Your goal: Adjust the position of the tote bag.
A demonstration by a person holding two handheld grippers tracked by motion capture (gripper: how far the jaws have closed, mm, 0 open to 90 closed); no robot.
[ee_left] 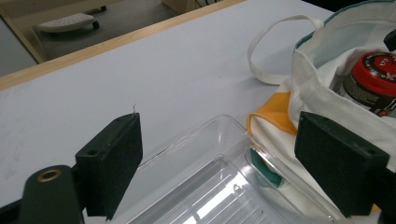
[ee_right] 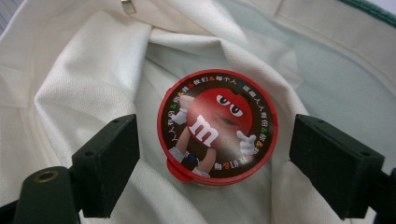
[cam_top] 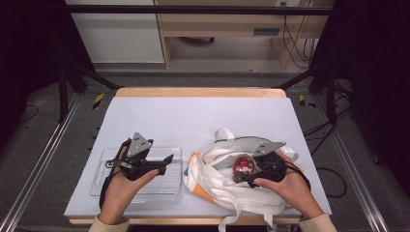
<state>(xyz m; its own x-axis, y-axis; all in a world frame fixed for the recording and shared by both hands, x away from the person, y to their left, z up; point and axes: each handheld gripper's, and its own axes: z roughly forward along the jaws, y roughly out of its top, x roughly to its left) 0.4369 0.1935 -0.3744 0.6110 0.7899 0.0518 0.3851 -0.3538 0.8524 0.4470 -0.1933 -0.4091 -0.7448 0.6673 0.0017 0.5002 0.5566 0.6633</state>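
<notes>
Inside the white cloth bag [cam_top: 227, 181], a red-lidded candy jar [ee_right: 217, 127] is seen standing upright among the folds, between the spread jaws of the right gripper [ee_right: 215, 163], untouched. Beside the bag, a clear plastic tray [ee_left: 219, 186] lies empty on the table [cam_top: 193, 116], under the left gripper [ee_left: 217, 163], whose jaws are spread.

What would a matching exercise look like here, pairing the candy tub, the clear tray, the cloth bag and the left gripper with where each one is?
1. candy tub
2. clear tray
3. cloth bag
4. left gripper

a. lying on the table's right half
b. inside the bag, red lid showing
c. hovering open over the tray
d. on the table, left of the bag

Pairs: 1-b, 2-d, 3-a, 4-c
</notes>
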